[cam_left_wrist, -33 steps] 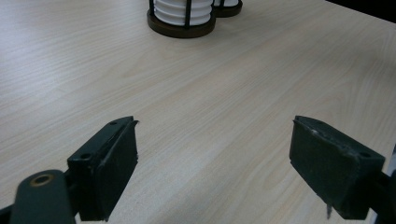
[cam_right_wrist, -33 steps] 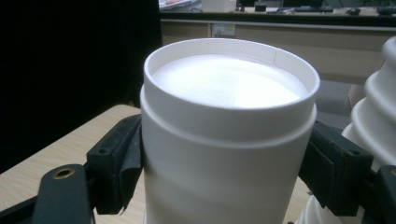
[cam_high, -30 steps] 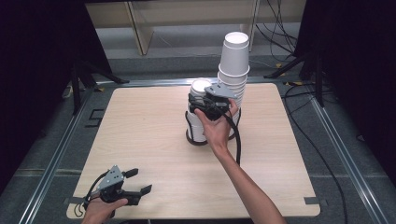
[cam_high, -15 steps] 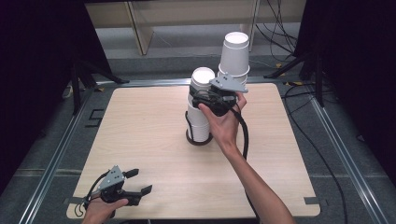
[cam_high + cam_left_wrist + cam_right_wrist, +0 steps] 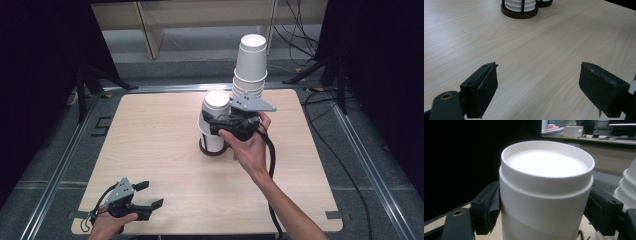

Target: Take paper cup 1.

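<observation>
I have the pale wooden table (image 5: pixel 150 150) filling the middle of the high view, smooth grained laminate with rounded corners on a metal frame. Just right of centre stand two stacks of white paper cups, upside down: the tall stack (image 5: pixel 250 65) leans a little toward the upper right, and the short stack (image 5: pixel 215 122) sits lower, in a dark round holder (image 5: pixel 212 149) with thin upright bars. In my right gripper (image 5: pixel 220 125) I have the top cup of that short stack; in the right gripper view the cup (image 5: pixel 546 185) sits between both black pads, which press on its sides just under the raised base rim, so the jaws are closed on it. I judge this cup very light, thin-walled and easy to crush, with a matte, slightly grippy paper skin; the stiffest place to hold is near the recessed base, where the rim braces the wall, and nested cups may drag each other. My left gripper (image 5: pixel 145 200) rests at the lower left of the table, jaws parted with nothing but bare wood between them.
</observation>
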Motion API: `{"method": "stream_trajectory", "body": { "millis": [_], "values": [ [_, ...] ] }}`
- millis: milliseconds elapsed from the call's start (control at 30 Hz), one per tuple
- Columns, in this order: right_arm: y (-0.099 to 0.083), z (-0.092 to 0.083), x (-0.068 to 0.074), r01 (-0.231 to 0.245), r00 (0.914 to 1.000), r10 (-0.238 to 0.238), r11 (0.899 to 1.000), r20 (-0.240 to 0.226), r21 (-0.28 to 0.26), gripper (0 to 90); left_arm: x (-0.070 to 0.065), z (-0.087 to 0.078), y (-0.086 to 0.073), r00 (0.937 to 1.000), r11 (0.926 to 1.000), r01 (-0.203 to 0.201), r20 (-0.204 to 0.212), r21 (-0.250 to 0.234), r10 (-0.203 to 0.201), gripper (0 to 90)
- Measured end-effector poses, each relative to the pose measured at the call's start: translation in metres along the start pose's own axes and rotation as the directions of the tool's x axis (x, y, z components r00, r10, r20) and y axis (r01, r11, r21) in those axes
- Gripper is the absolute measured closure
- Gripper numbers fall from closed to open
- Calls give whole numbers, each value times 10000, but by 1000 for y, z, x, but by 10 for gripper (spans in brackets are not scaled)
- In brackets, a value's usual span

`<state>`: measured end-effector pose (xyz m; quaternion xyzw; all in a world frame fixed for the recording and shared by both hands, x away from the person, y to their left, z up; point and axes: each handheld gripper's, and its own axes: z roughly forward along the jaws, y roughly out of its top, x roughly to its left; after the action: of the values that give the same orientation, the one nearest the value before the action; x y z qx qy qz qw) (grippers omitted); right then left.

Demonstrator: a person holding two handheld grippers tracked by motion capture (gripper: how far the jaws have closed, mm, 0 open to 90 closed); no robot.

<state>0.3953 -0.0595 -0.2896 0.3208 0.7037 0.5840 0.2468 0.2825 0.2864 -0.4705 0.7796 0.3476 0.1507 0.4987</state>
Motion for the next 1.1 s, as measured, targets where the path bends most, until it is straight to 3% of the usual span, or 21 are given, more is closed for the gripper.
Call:
{"method": "stream_trajectory", "body": {
  "millis": [33,133,233,500,533,567,600,767,1000,1100],
  "values": [
    [-6,-4,4,-194,9993,202,9995,-330,243,222,0,0,0,10000,10000,13,5,-9,-13,152],
    [-17,-8,7,-64,9981,82,9995,-606,298,222,0,0,0,9999,9999,104,-3,-78,-104,152],
    [-23,-10,8,115,9976,-91,9994,-686,342,222,0,-1,1,9997,9993,242,21,-280,-242,152],
    [-49,-12,10,19,9920,62,9979,-1260,640,222,1,-2,2,9995,9968,298,126,-744,-290,151],
    [-52,-12,10,-225,9892,319,9975,-1428,672,222,0,-3,3,9994,9961,327,134,-815,-317,151],
    [-54,-12,9,-124,9902,220,9975,-1376,700,222,0,-3,3,9995,9963,290,129,-806,-280,151],
    [-57,-13,10,-307,9887,430,9958,-1436,864,222,0,-4,3,9996,9970,265,83,-727,-259,151],
    [-68,-13,8,-134,9872,256,9969,-1575,778,222,0,-3,3,9997,9966,217,146,-794,-206,151],
    [-83,-9,12,-10,9801,210,9949,-1975,1008,222,0,-1,6,9994,9959,300,191,-859,-284,151],
    [-92,-6,17,-55,9725,340,9924,-2305,1232,222,-1,-1,7,9997,9967,206,163,-782,-194,150]
  ]
}}
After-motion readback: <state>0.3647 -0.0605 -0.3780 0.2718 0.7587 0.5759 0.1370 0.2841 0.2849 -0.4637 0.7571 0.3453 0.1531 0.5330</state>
